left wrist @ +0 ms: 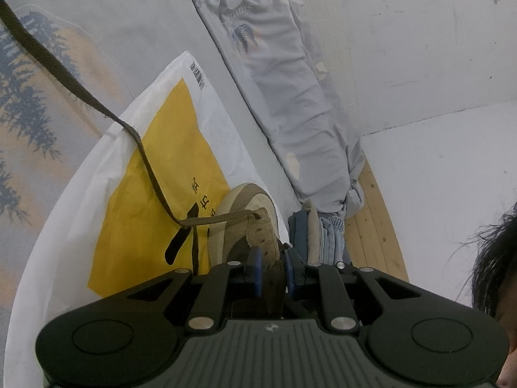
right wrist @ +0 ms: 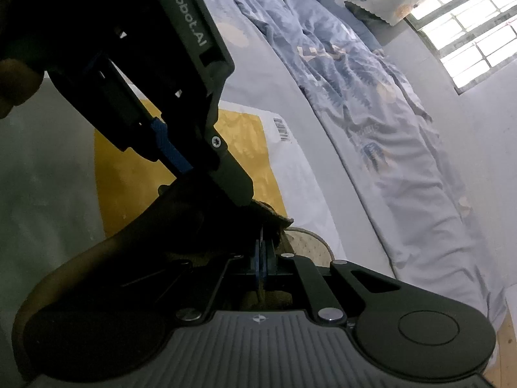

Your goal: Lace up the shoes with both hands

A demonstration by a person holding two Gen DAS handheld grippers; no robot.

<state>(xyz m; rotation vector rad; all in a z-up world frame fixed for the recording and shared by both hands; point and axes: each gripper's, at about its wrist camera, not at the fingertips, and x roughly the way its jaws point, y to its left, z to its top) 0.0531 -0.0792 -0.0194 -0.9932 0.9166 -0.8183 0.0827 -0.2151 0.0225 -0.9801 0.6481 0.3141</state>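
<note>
A tan suede shoe (left wrist: 245, 226) lies toe-away on a yellow and white bag (left wrist: 145, 161). My left gripper (left wrist: 274, 270) is shut on the shoe's eyelet flap, with a blue pad on each side. A flat brown lace (left wrist: 152, 177) leaves the top eyelet, bends left and runs taut off the upper left corner. In the right wrist view my right gripper (right wrist: 264, 255) has its pads pressed together on a thin dark strip, seemingly the lace. Just beyond it is the shoe's pale toe (right wrist: 307, 242). The left gripper's finger (right wrist: 232, 177) crosses above, over the shoe.
Blue-grey patterned bedding (left wrist: 284, 97) lies along the bed beside the bag (right wrist: 245, 129). Folded clothes (left wrist: 320, 236) are stacked right of the shoe, by a wooden strip (left wrist: 378, 220). A person's hair (left wrist: 494, 258) shows at the right edge. A barred window (right wrist: 468, 42) glares at top right.
</note>
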